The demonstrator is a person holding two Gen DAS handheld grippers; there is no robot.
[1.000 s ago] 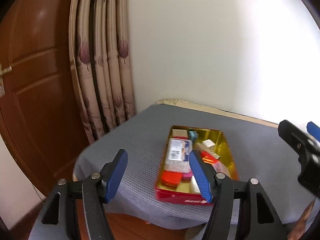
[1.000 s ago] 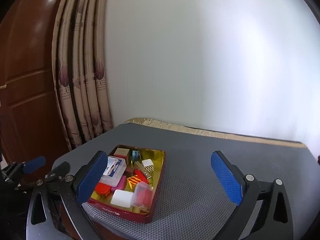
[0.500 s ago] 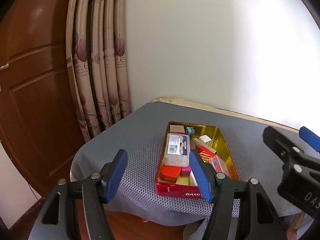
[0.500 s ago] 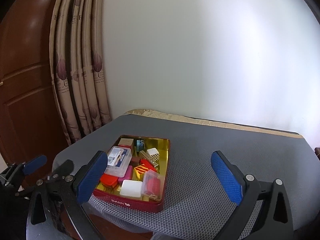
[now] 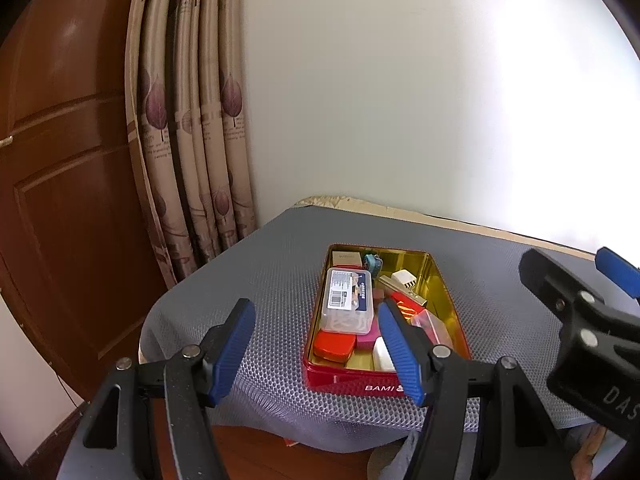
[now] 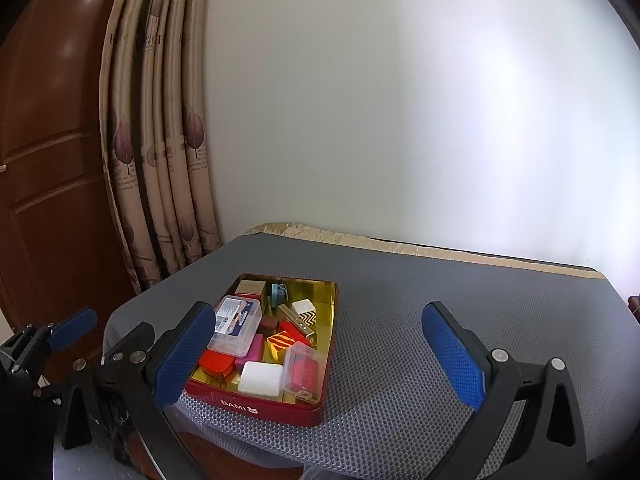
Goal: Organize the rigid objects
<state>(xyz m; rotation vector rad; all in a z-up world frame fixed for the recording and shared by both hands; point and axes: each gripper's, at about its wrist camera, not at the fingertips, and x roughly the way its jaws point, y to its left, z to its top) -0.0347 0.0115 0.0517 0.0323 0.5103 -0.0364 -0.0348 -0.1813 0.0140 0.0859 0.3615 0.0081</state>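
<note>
Your left gripper (image 5: 316, 354) hangs in front of the bench's (image 6: 460, 288) near left corner, its blue fingers (image 5: 234, 348) spread apart with nothing between them but the grey mesh mat (image 5: 272, 264); its right finger overlaps the near end of the tin in your view, though whether it touches you cannot tell. The red tin (image 6: 256, 404), gold inside and marked BAMI on its near wall, sits on the left part of the mat, close to the near edge, its long axis running away from you toward the wall, leaning slightly rightward in the right wrist view. Inside it, a clear plastic box (image 6: 236, 326) with a printed label lies along the left wall, lengthwise with the tin; a red case (image 6: 216, 362) and a white block (image 6: 260, 378) lie at the near end, and a second clear box (image 6: 304, 366) of red pieces lies along the right wall. Your right gripper (image 6: 320, 354) hovers over the near edge, fingers (image 6: 454, 350) spread wide and empty, the tin's near end between them in view.
</note>
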